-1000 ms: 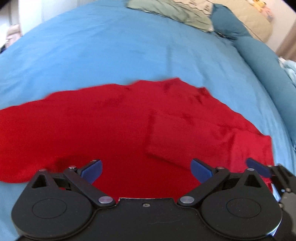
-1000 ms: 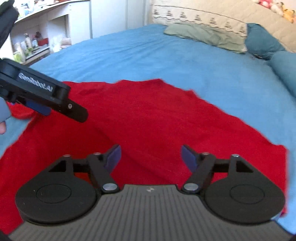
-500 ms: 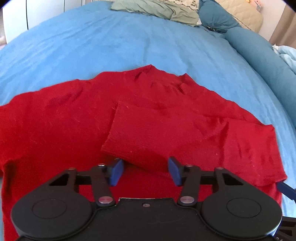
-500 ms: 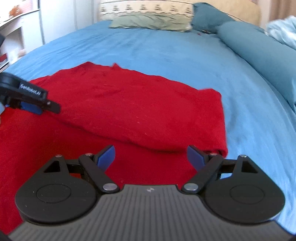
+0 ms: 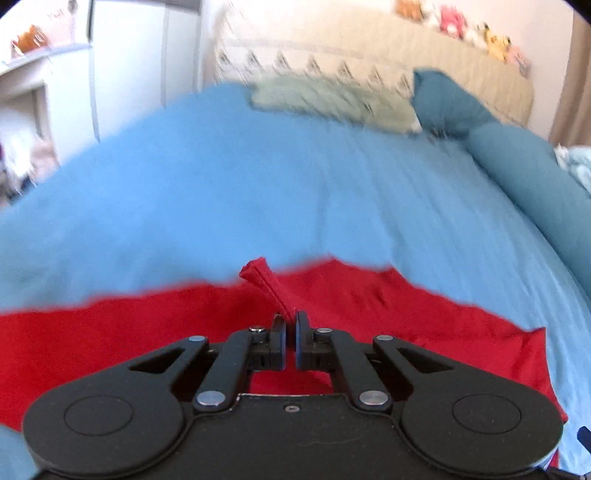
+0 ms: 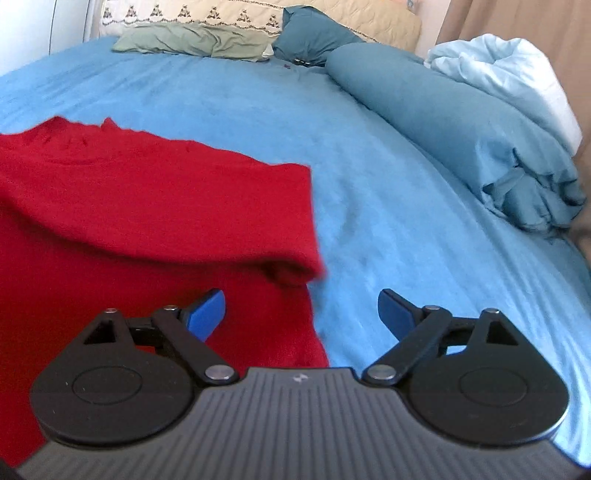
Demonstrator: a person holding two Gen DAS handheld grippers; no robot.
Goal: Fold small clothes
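Observation:
A red knit top (image 5: 406, 306) lies spread on the blue bed sheet (image 5: 258, 177). My left gripper (image 5: 290, 322) is shut on a seamed fold of it (image 5: 264, 280), which stands up from the jaws, raised off the rest of the cloth. In the right wrist view the red top (image 6: 147, 192) fills the left half, with a sleeve folded over its body. My right gripper (image 6: 301, 308) hovers over the top's right edge, its jaws wide and still opening. Its left fingertip (image 6: 207, 314) is above red cloth and its right fingertip (image 6: 393, 314) above bare sheet. Nothing is pinched between them.
A rolled teal duvet (image 6: 461, 129) and a pale blue blanket (image 6: 509, 70) run along the bed's right side. A green pillow (image 6: 192, 42) and a teal pillow (image 6: 314, 35) lie at the head. White furniture (image 5: 44, 110) stands left of the bed.
The left gripper went from open to shut on a fold of the red top and rose with it. The right gripper swung to the top's right edge and opened wider.

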